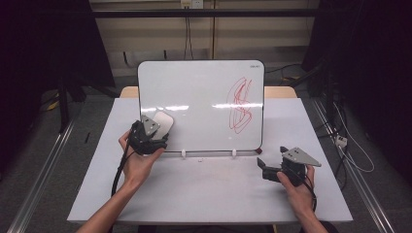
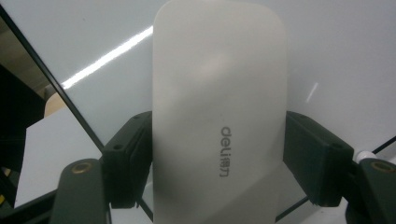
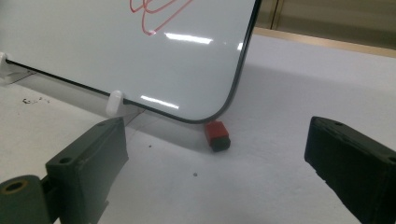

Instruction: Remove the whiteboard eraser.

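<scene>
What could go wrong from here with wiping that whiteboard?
The left tool pinches the white eraser near its lower end, so pressing might tilt or slip it. The whiteboard stands propped on small clips; a hard push could shift it. The red scribble is across the board, a long reach.

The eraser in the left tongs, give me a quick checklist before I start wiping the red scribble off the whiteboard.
1. Eraser gripped: ok, both pads of the left tongs press its sides.
2. Eraser against the whiteboard: cannot tell whether it touches.
3. Red scribble reachable: ok, it sits across the board to the right, nothing between.
4. Right tongs out of the way: ok, open and low by the board's lower right corner.
5. Board support: cannot tell how firmly it stands.
</scene>
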`<state>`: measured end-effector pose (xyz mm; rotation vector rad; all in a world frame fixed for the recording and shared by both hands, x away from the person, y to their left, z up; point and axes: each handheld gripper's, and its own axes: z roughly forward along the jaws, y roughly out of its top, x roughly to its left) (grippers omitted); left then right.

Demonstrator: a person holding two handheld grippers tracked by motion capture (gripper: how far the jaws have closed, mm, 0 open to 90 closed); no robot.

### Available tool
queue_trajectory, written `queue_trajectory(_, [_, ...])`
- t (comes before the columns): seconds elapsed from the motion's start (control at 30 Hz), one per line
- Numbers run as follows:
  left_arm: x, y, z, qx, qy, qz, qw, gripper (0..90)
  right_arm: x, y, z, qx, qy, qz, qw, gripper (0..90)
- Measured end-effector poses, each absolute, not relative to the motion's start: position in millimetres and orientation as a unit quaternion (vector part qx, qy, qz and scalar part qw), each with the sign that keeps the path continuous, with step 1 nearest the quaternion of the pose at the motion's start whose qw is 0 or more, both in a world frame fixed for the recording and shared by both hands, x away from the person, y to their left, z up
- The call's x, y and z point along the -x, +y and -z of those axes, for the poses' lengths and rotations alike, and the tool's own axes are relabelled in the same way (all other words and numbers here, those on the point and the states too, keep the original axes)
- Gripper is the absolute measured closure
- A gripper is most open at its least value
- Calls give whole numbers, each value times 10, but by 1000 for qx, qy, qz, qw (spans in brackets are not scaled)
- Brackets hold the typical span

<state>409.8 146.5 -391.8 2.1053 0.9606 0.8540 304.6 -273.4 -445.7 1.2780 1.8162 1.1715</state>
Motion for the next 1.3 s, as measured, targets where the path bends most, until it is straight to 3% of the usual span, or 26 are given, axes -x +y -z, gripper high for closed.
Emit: queue_trajectory(1.3, [-4117,1504,3923,-806,365,-317,340,303,-3039,-2737,4452,-484,687,-444,311,58])
